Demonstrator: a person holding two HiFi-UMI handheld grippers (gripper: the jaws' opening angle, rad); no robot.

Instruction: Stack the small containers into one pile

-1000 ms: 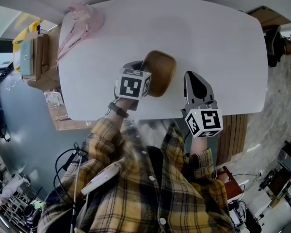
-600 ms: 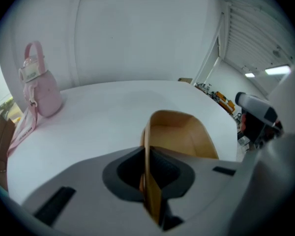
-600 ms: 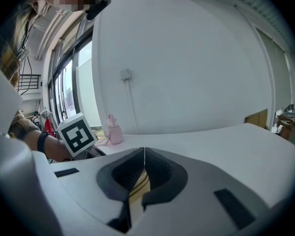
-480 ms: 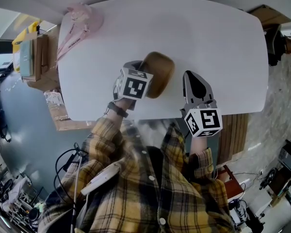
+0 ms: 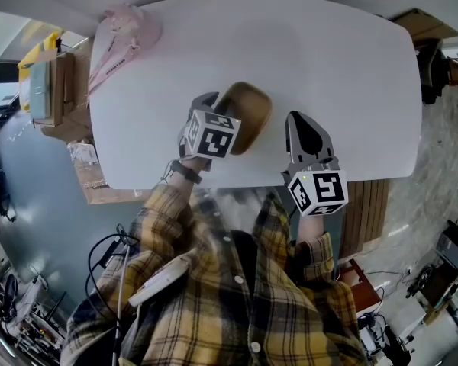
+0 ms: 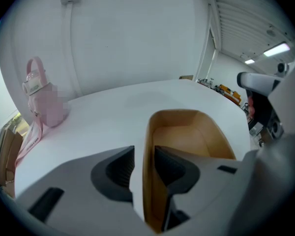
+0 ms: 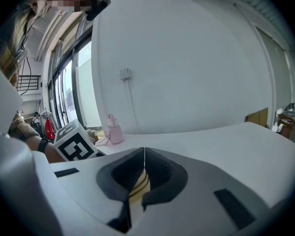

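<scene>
Your left gripper (image 6: 143, 154) has just been opening its tongs. They stand spread astride the near wall of the brown container (image 5: 248, 113), one inside and one outside, and the outer one is clear of the wall. The container sits on the white table (image 5: 328, 59) just toward 6 o'clock of centre; whether others nest inside it, I cannot tell. Your right gripper (image 7: 144, 159) hangs at about 4 o'clock of it, tongs pressed together on nothing.

The likely trouble: if you pull back at a slant, the inner tong may hook the rim and tip or drag the container toward the near edge.

I can read no writing. The marker cube (image 5: 211, 134) bears only black-and-white squares, and the print on the strap of the pink bottle (image 5: 130, 25) at 10 o'clock is too small.
</scene>
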